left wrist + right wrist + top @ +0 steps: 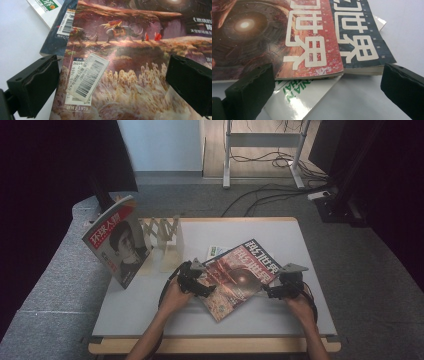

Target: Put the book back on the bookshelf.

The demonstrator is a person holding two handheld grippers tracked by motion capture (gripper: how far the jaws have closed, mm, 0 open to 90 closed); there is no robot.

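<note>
Claws sit at both ends of the red magazine (235,280), and both are wide open. Left claw (196,282) is at its barcode end, right claw (276,289) at its title end. It lies on top of a blue magazine (362,47) on the worktop (150,305). One magazine (117,240) already stands by the wooden rack (167,237). Nothing is gripped yet, so most of the work is probably left.

**A recording lab, not a living room**

Black curtains (45,170) hang on both sides of a small white bench (280,240) standing alone on grey carpet (365,270). Behind it, loose cables (265,195) trail across the floor to a power strip (318,195), under the metal legs of a bare desk frame (262,150).
</note>
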